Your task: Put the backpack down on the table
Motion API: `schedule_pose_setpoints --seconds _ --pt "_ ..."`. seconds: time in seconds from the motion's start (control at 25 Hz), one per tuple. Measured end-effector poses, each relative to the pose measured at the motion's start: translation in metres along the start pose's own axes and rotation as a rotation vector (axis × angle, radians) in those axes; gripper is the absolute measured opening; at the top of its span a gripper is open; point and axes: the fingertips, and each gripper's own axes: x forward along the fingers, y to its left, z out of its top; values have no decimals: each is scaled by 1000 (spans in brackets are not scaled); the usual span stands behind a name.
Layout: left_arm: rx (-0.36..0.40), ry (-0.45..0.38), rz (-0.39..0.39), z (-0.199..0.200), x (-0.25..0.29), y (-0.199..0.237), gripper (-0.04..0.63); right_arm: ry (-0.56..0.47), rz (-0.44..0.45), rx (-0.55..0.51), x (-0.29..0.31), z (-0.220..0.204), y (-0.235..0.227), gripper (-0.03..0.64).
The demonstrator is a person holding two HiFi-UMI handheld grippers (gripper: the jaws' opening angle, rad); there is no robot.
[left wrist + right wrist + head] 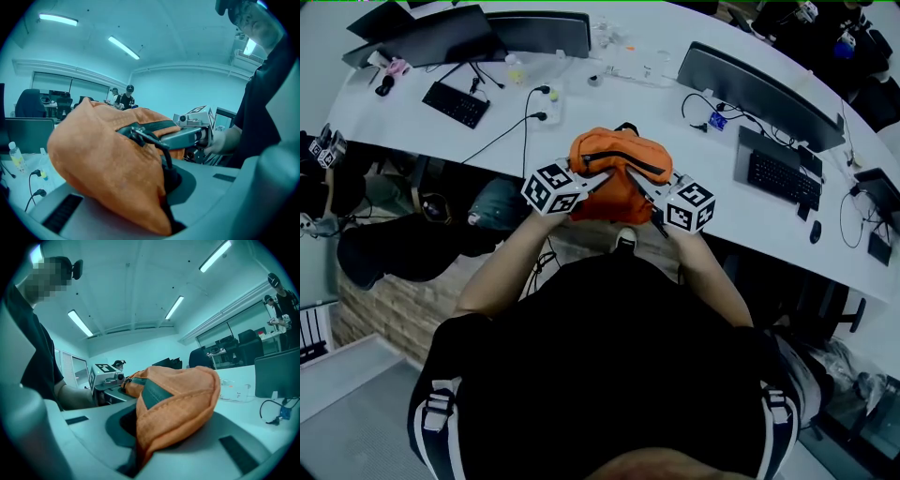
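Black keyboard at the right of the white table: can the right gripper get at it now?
Probably not yet: the right gripper is shut on the orange fabric backpack, held jointly with the left gripper. The black keyboard lies to its right on the white table, nothing tall between.

Backpack [619,173] over table's [581,108] near edge

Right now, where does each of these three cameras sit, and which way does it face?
Head view: on the person's head, steeply down at the orange backpack by the white table; torso, forearms, left gripper and right gripper show.
Left gripper view: on the left gripper, along its jaws, shut on the backpack; the other hand shows.
Right gripper view: on the right gripper, along its jaws, shut on the backpack; a forearm shows.
Shared: each gripper view sees the opposite gripper.
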Motion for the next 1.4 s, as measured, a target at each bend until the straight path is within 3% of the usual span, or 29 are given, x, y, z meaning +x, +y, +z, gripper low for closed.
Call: schedule_pose_setpoints --seconds 0.72,1.4 --pt "-44 9 16 11 32 43 29 20 67 7 14 8 -55 25" --pt "-68 -15 79 32 59 76 31 60 140 -20 21 26 -97 25"
